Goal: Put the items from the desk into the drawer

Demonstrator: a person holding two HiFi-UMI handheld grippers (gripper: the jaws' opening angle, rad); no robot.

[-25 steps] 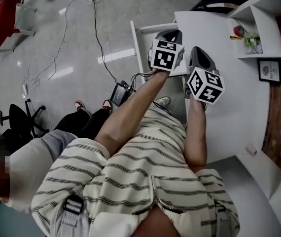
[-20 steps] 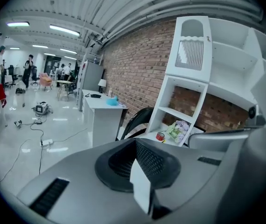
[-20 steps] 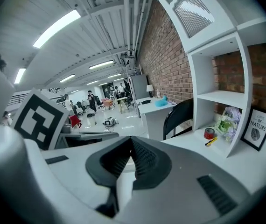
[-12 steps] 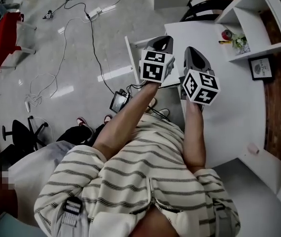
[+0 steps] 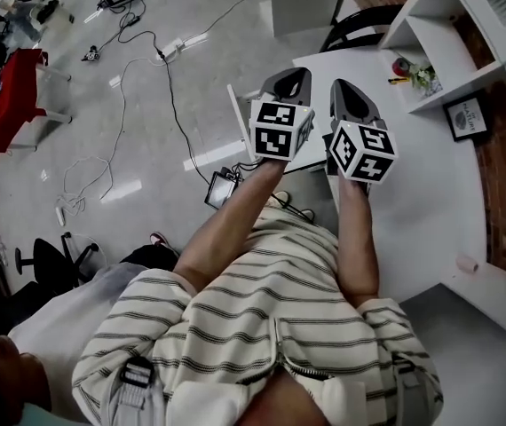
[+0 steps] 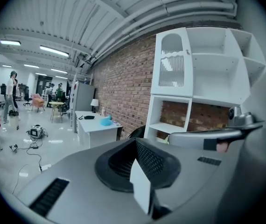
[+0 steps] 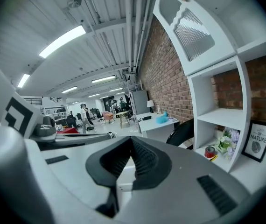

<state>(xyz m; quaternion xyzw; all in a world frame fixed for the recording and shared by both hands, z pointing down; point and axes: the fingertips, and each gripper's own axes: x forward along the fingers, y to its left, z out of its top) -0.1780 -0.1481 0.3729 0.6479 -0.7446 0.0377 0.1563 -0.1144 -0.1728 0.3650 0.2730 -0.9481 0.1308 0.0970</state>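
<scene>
Small item: a pale cylinder (image 5: pixel 466 263) lay at the near right corner of the desk (image 5: pixel 422 176), well apart from both grippers.
Left gripper (image 5: pixel 288 80): jaws pressed together, empty, held over the desk's left edge.
Right gripper (image 5: pixel 343 91): just beside it, jaws likewise together, empty.
Drawer (image 5: pixel 237 118): stood open off the desk's left edge, below the left gripper.
</scene>
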